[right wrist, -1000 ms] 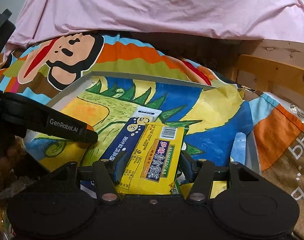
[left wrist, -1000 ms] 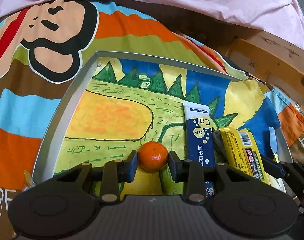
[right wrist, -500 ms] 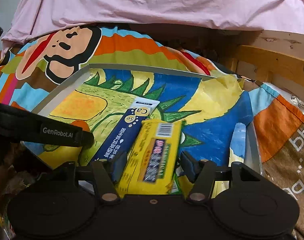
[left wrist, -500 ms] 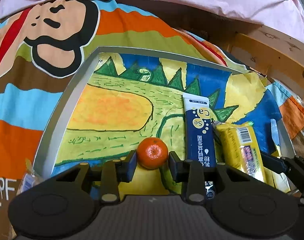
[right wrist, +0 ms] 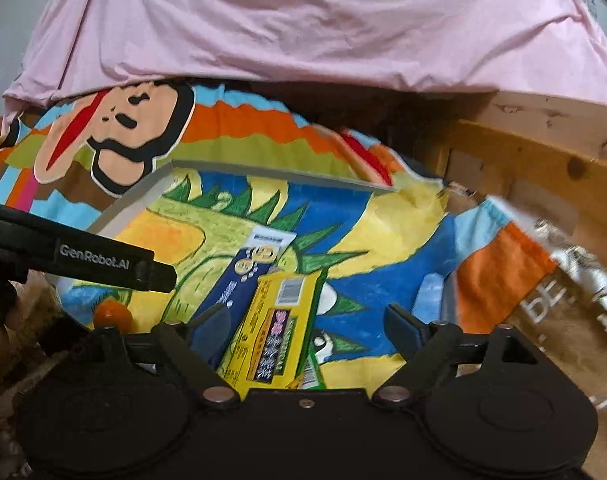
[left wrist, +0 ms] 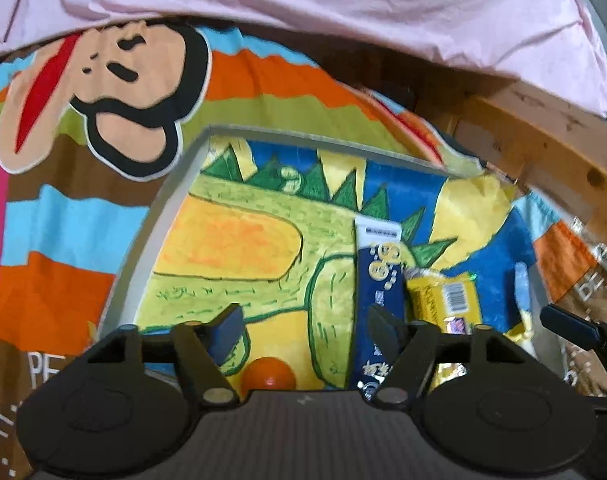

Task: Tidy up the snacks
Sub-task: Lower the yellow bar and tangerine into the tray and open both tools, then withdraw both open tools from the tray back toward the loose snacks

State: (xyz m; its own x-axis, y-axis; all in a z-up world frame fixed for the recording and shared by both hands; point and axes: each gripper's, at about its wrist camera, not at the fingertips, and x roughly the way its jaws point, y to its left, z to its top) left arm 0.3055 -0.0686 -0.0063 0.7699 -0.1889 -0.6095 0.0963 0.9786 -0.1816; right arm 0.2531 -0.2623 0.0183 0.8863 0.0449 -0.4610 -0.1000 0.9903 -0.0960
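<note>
A grey tray (left wrist: 143, 240) lined with a dinosaur drawing lies on the blanket. My left gripper (left wrist: 305, 330) hangs over its near edge with its jaws opening. The orange (left wrist: 268, 374) lies loose on the tray below and between them, touched by neither pad. A blue tube (left wrist: 377, 292) and a yellow packet (left wrist: 443, 300) lie side by side to its right. My right gripper (right wrist: 307, 324) is also opening. The yellow packet (right wrist: 279, 332) rests in the tray (right wrist: 135, 204) between its jaws, and the pads stand off it. The blue tube (right wrist: 239, 280) and the orange (right wrist: 113, 314) lie left of it.
A striped blanket with a monkey face (left wrist: 115, 92) lies under the tray, and a pink sheet (right wrist: 303, 20) hangs behind. A wooden frame (right wrist: 543, 168) runs along the right. A silvery wrapper (right wrist: 575, 256) lies right of the tray. One left-gripper finger (right wrist: 103, 260) crosses the right view.
The left jaws spread and let go of the orange, which now lies on the tray as the gripper draws back and up. The right jaws widened off the yellow packet and also drew back.
</note>
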